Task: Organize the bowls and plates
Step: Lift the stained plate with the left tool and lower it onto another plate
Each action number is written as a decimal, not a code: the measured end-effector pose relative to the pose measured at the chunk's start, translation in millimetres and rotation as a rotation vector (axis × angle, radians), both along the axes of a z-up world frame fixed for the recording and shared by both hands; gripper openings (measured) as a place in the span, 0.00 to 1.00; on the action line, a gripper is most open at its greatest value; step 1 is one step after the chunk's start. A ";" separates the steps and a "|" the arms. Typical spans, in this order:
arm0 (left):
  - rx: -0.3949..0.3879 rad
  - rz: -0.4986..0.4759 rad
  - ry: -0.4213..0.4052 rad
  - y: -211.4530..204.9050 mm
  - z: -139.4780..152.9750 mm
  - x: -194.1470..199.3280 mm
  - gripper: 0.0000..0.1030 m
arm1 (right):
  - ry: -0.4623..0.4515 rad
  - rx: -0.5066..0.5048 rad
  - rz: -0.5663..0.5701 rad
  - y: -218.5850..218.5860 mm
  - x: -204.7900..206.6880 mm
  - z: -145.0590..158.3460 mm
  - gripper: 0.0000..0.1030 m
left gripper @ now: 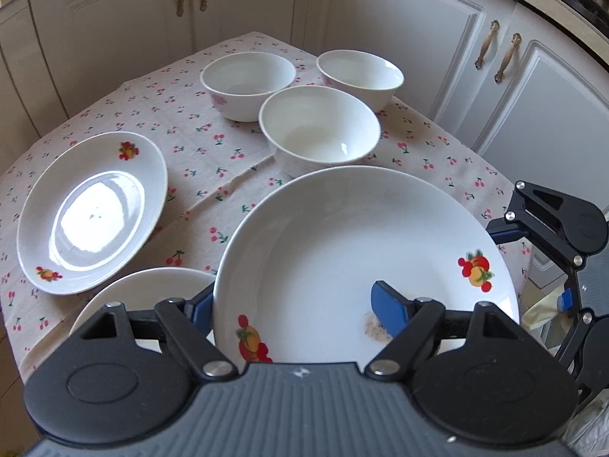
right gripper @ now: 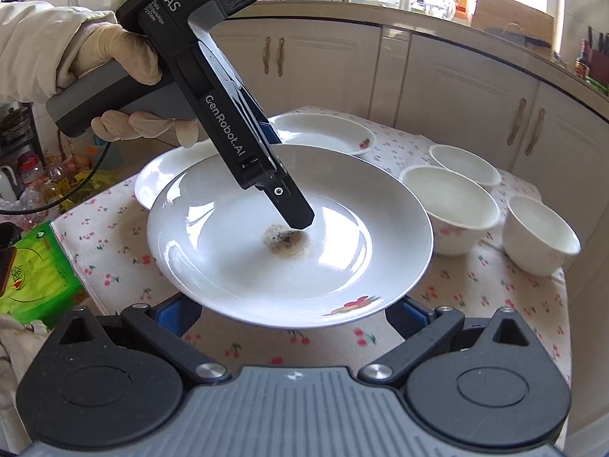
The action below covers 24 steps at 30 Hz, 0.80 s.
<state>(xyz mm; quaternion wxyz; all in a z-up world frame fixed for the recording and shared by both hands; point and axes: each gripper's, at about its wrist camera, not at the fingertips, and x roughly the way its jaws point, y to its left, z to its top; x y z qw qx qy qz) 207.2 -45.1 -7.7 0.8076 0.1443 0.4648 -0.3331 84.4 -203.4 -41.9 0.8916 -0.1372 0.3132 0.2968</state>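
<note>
My left gripper (left gripper: 297, 312) is shut on the rim of a white fruit-print plate (left gripper: 342, 243), held above the table; one blue finger lies on its inner face by a brown smear. The right wrist view shows the same plate (right gripper: 236, 259) with the left gripper's finger (right gripper: 293, 209) on it. My right gripper (right gripper: 293, 316) is open just below the plate's near rim, with its blue fingers either side. A second plate (left gripper: 91, 213) lies left and a third (left gripper: 141, 289) lies under the held one. Three white bowls (left gripper: 319, 129) stand behind.
The table wears a cherry-print cloth (left gripper: 213, 152). White cabinet doors (left gripper: 437, 57) close in behind and to the right. A green packet (right gripper: 34, 274) sits beyond the table's left edge in the right wrist view.
</note>
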 end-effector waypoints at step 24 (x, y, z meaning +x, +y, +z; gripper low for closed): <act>-0.052 0.204 0.038 95.2 -19.8 20.0 0.79 | 0.061 -0.060 0.143 85.6 48.3 -2.5 1.00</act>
